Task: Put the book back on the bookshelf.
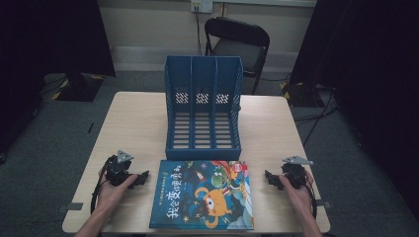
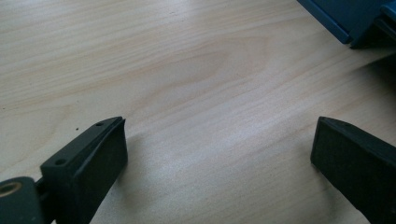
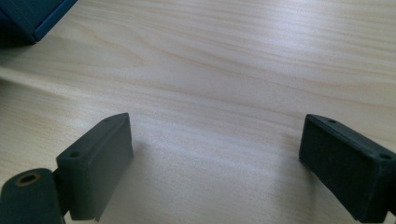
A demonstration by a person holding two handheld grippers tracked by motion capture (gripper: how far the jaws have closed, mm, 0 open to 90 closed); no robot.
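Observation:
A blue picture book [image 1: 203, 195] with cartoon monsters lies flat at the table's front edge. Behind it stands a blue three-slot file rack [image 1: 203, 108], its slots holding nothing, facing the person. My left gripper [image 1: 143, 177] rests on the table left of the book, jaws wide apart over bare wood [image 2: 219, 154]. My right gripper [image 1: 269, 178] rests right of the book, also open over bare wood [image 3: 215, 154]. A corner of the rack [image 2: 350, 21] shows in the left gripper view, and another corner of the rack [image 3: 32, 16] in the right gripper view.
The light wooden table [image 1: 133, 123] has bare room on both sides of the rack. A black folding chair [image 1: 237, 42] stands beyond the far edge. Dark curtains flank the room and cables lie on the floor at right.

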